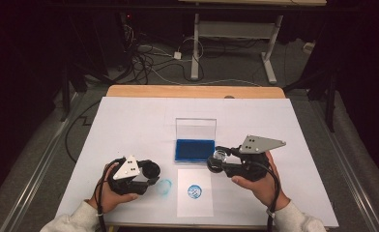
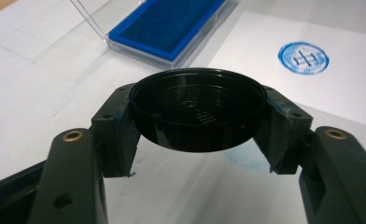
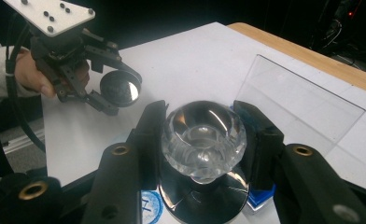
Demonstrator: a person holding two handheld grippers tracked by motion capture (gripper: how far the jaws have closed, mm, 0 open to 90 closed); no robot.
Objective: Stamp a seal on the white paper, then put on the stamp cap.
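My left gripper [image 1: 150, 170] is shut on a black round cap [image 2: 197, 109], held just above the table left of the paper. My right gripper [image 1: 218, 159] is shut on a stamp by its clear faceted knob [image 3: 203, 137], with the stamp's black disc base [image 3: 204, 203] pointing down. The stamp hangs at the near right corner of the blue ink pad [image 1: 195, 149], whose clear lid [image 1: 196, 127] stands open behind it. A white sheet [image 1: 195, 205] lies in front of the pad and bears one round blue imprint [image 1: 194, 191].
A faint blue smudge [image 1: 164, 187] marks the white table cover between the left gripper and the sheet. The wooden table edge [image 1: 192, 91] runs along the far side. Cables and a table frame lie on the floor beyond.
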